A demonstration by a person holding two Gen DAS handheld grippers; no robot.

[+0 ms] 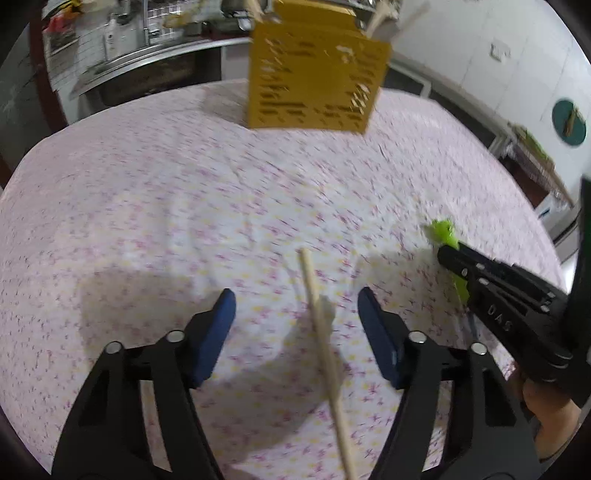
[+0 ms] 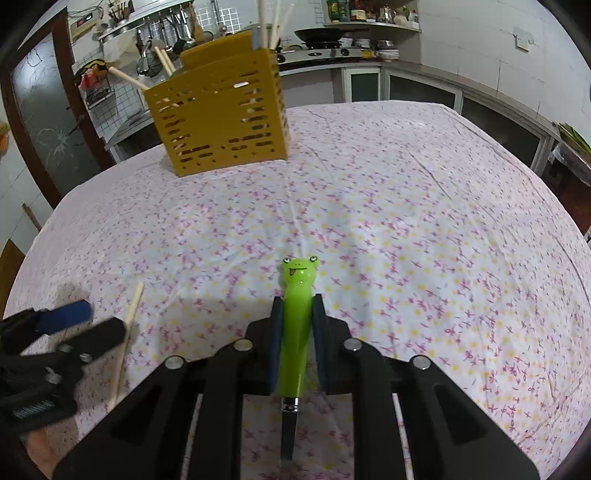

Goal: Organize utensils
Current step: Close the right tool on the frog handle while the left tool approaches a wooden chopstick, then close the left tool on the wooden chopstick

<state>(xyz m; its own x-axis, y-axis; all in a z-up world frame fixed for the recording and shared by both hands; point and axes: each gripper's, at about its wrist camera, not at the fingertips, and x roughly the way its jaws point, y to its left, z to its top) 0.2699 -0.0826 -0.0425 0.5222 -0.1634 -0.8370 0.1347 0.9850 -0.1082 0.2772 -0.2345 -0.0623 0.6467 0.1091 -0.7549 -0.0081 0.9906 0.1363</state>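
Cloth with a fine pink and yellow flower print (image 2: 406, 206) covered the table, creased softly in places. My right gripper (image 2: 297, 310) was clamped on the smooth green frog-headed utensil (image 2: 295, 295) at centre bottom of the right wrist view; its blue pads pressed the glossy plastic handle on both sides, and a dark metal part ran back beneath the jaws. My left gripper (image 1: 295, 310) stood partly open at the bottom of its own view, pads clear of the thin, round wooden chopstick (image 1: 325, 354) that lay on the cloth between them. A yellow slotted plastic holder (image 2: 218, 114), boxy and upright, stood in the upper left of the right view, with pale wooden sticks (image 2: 271, 26) poking from its top.
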